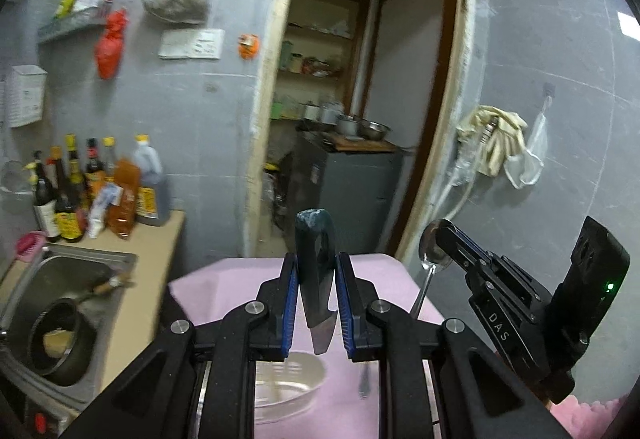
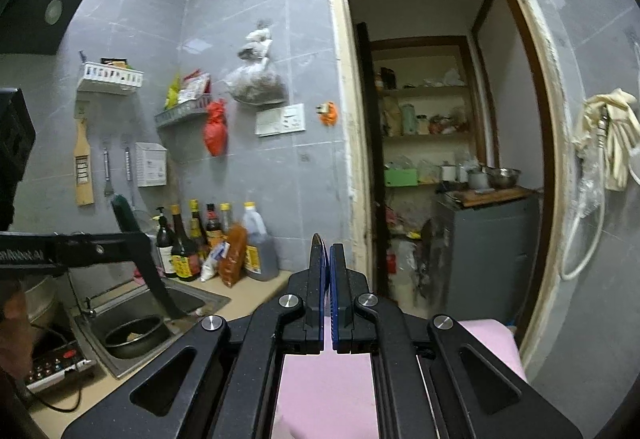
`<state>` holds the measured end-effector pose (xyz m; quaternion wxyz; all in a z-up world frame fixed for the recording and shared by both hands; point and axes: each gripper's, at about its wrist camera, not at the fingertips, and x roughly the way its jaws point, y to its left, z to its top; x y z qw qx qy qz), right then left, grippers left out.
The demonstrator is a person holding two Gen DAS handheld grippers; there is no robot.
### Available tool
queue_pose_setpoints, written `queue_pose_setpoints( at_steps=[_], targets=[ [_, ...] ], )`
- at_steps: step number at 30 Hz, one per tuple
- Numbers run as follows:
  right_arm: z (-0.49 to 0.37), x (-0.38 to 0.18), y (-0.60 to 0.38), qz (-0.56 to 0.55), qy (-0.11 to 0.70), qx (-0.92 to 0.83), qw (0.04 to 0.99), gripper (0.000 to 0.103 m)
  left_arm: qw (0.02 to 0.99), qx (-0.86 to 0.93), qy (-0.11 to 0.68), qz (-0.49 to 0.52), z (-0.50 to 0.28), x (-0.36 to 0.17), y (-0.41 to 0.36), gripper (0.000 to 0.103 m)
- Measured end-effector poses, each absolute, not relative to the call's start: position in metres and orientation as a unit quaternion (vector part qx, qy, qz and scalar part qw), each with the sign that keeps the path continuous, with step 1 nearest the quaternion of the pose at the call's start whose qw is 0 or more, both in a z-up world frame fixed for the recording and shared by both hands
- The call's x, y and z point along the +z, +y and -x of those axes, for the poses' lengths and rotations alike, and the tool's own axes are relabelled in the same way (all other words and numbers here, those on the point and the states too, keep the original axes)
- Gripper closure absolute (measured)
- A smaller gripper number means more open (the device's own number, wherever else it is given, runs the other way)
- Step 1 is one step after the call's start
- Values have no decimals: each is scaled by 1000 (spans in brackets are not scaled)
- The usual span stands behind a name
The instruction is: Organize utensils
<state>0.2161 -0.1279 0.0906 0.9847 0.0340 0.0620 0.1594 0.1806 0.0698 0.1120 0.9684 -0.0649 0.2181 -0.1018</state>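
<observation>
Fingers of my left gripper (image 1: 316,303) clamp a knife (image 1: 318,279), handle up and blade tip down, above a white tray (image 1: 292,383) on the pink table (image 1: 208,287). My right gripper (image 2: 329,295) pinches a spoon (image 1: 430,259) by its bowl, near the table's far right corner.

Dim, cool indoor light from ceiling panels; soft motion blur, heavy fisheye bending, black vignette corners.

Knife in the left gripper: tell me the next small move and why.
Probably lower it straight down. The left gripper holds the knife blade-down, its tip above the white container on the pink mat. The right gripper holds a spoon alongside, apart from the knife.
</observation>
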Motion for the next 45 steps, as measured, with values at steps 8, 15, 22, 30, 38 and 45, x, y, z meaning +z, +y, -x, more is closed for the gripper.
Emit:
queue_pose_setpoints(
  at_steps=[8,15,22,30,38,45],
  targets=[
    [-218,78,-78,11,48,167,985,101,973,-41,215,75,-165,108,120,86],
    [-217,59,-50,48,47,153,986,101,971,-10,224,89,-170,85,147,86],
    [-228,37,-39,68,55,136,987,101,963,-1,250,98,-190,51,159,86],
    [-244,8,-29,86,74,131,985,101,954,1,288,84,-209,16,154,86],
    [-254,-22,-23,102,113,133,979,101,943,0,323,81,-222,-16,148,86],
    [-259,-35,-24,90,142,144,975,100,935,-5,348,72,-230,-35,141,86]
  ],
)
